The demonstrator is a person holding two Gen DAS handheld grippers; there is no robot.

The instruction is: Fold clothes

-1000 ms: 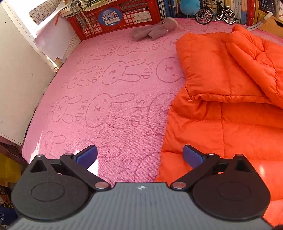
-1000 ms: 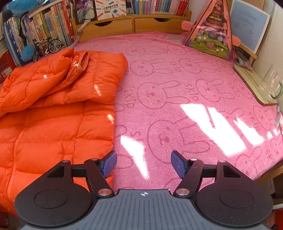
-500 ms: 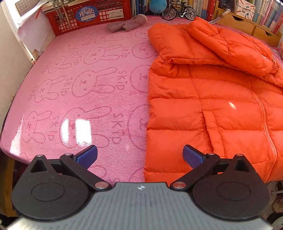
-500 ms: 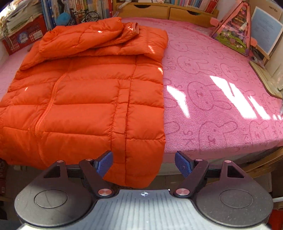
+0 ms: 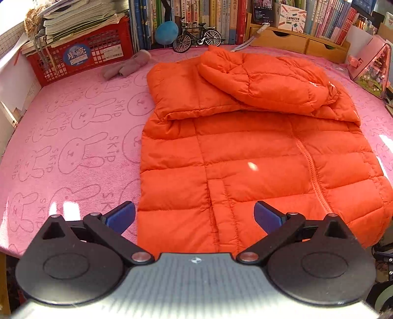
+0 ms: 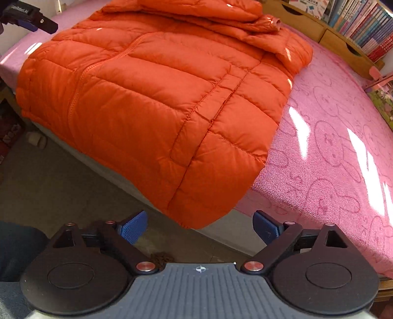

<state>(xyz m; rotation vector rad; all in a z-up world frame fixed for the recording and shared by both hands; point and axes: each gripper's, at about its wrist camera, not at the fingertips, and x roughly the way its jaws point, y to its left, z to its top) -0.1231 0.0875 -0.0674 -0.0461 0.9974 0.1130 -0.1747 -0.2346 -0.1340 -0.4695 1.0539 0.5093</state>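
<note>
An orange puffer jacket point(image 5: 248, 157) lies front-up on the pink bunny-print cloth point(image 5: 73, 137), sleeves folded across its top. Its hem hangs over the table's front edge, as the right wrist view point(image 6: 172, 105) shows. My left gripper point(image 5: 194, 216) is open and empty, just above the hem's left part. My right gripper point(image 6: 200, 225) is open and empty, off the table edge below the hem's right corner. The left gripper's tip point(image 6: 36, 19) shows at the top left of the right wrist view.
A red crate point(image 5: 81, 54) with papers, a grey plush toy point(image 5: 127, 65), a model bicycle point(image 5: 196, 38) and books line the back. Wooden drawers point(image 5: 294, 41) and a pink triangular toy point(image 5: 373, 66) stand at the back right. The floor point(image 6: 61, 186) lies below the table edge.
Both grippers have pulled back toward the table's front edge and risen. The whole jacket now shows in the left view; the right gripper now hangs off the edge below the hem.
</note>
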